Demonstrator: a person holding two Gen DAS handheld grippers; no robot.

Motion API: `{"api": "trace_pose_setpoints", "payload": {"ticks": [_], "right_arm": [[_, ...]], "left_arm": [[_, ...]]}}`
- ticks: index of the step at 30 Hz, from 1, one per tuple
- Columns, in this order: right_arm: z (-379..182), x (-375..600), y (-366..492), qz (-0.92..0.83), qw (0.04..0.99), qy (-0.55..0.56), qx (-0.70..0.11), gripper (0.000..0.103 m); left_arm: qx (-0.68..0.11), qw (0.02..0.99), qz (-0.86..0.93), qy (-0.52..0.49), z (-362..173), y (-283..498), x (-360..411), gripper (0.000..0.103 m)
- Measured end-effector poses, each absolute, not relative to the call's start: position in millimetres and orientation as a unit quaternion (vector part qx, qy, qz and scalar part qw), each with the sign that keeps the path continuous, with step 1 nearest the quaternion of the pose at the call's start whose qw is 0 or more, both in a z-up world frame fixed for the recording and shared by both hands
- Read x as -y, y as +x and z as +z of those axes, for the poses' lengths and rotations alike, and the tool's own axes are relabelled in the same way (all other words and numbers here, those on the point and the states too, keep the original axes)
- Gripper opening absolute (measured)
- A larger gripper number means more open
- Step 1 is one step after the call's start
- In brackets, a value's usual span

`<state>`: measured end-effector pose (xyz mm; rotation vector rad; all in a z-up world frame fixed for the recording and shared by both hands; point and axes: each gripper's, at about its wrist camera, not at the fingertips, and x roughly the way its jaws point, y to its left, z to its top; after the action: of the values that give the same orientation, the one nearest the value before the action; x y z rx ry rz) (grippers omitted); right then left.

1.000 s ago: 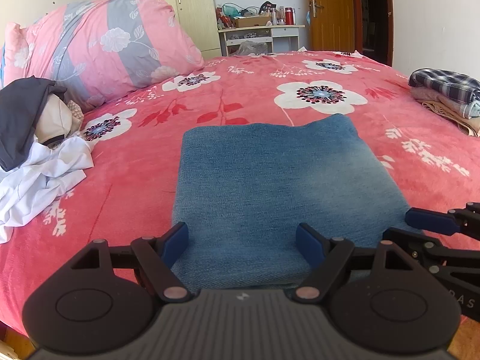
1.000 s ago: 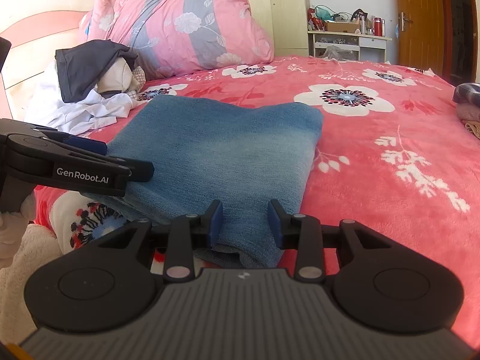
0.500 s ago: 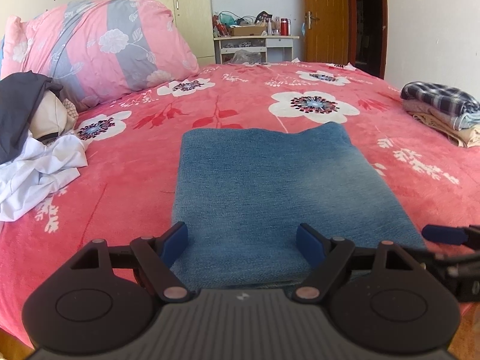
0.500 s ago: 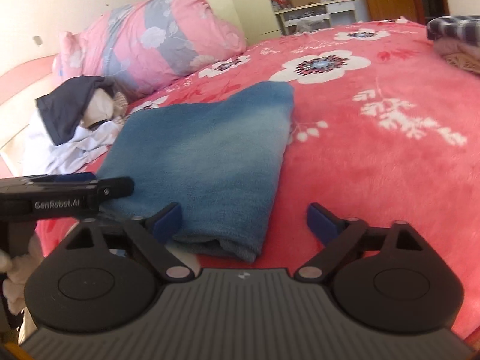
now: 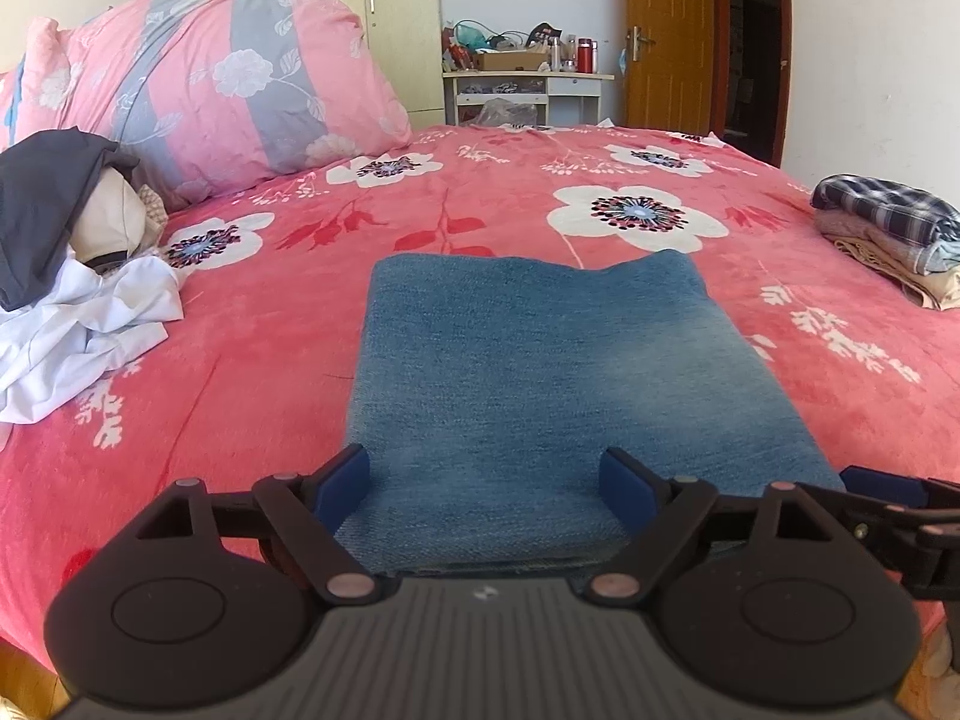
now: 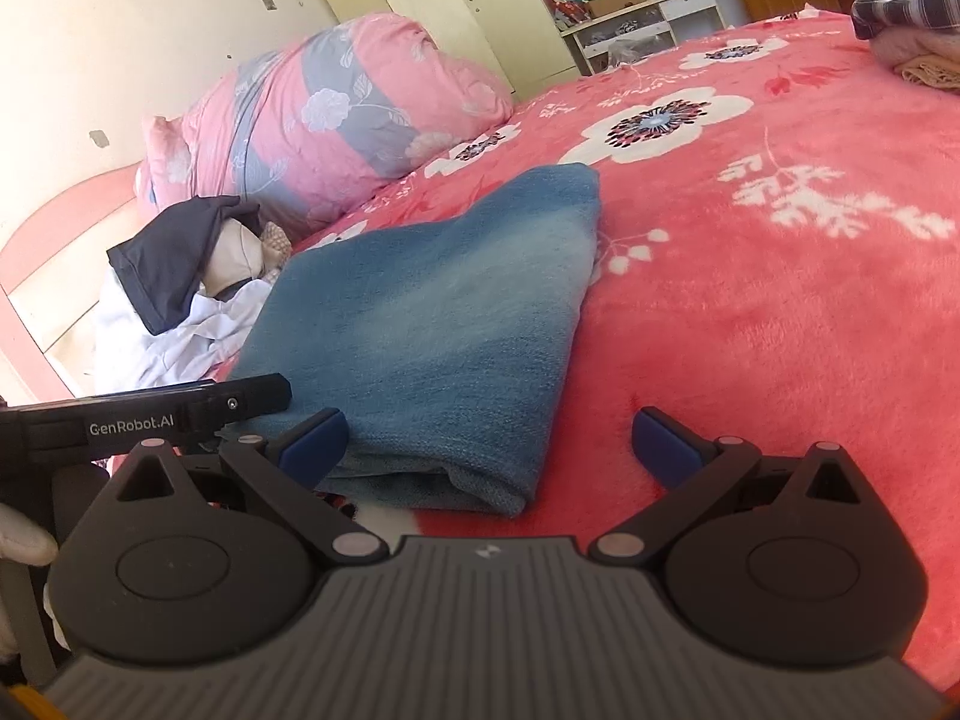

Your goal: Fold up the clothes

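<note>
A blue denim-like garment (image 5: pixel 540 384) lies folded into a flat rectangle on the red flowered bedspread (image 5: pixel 810 372). My left gripper (image 5: pixel 486 480) sits low at its near edge. Its jaws are opening, with the edge between the blue pads (image 5: pixel 342 480) but not pinched. My right gripper (image 6: pixel 486 444) is at the garment's (image 6: pixel 432 324) near right corner. Its jaws are also opening and stand very wide, the corner lying loose between them. Each gripper shows in the other's view, the right gripper (image 5: pixel 888 492) at the right edge and the left gripper (image 6: pixel 180 408) at the left.
A heap of unfolded white and dark clothes (image 5: pixel 72 276) lies at the left by a pink and grey pillow (image 5: pixel 228 90). A stack of folded clothes (image 5: pixel 888 228) sits at the bed's right side. Behind the bed are a cluttered desk (image 5: pixel 528 78) and a door.
My right gripper's jaws, narrow on the garment's corner a second ago, have spread wide and let it go; its view has rolled. The left gripper has stayed put, its jaws slightly wider.
</note>
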<state>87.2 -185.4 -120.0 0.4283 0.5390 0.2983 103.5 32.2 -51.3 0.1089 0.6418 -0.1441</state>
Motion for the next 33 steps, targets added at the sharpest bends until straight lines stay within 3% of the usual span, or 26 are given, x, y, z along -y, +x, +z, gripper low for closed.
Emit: {"api": "trace_pose_setpoints", "payload": {"ticks": [9, 20, 27, 33], "right_arm": [[-120, 200, 92, 0.161, 0.914, 0.257, -0.271, 0.102], [-111, 231, 90, 0.213, 0.888, 0.307, -0.268, 0.102], [-108, 243, 123, 0.234, 0.875, 0.312, -0.285, 0.102], [-115, 242, 161, 0.254, 0.858, 0.301, -0.329, 0.101]], "left_arm": [[-0.317, 0.945, -0.07, 0.041, -49, 103, -36, 0.086], [-0.308, 0.929, -0.144, -0.143, -26, 109, -137, 0.087], [-0.343, 0.882, -0.236, -0.222, -59, 138, -171, 0.087], [-0.396, 0.856, -0.263, -0.203, -90, 178, -159, 0.086]]}}
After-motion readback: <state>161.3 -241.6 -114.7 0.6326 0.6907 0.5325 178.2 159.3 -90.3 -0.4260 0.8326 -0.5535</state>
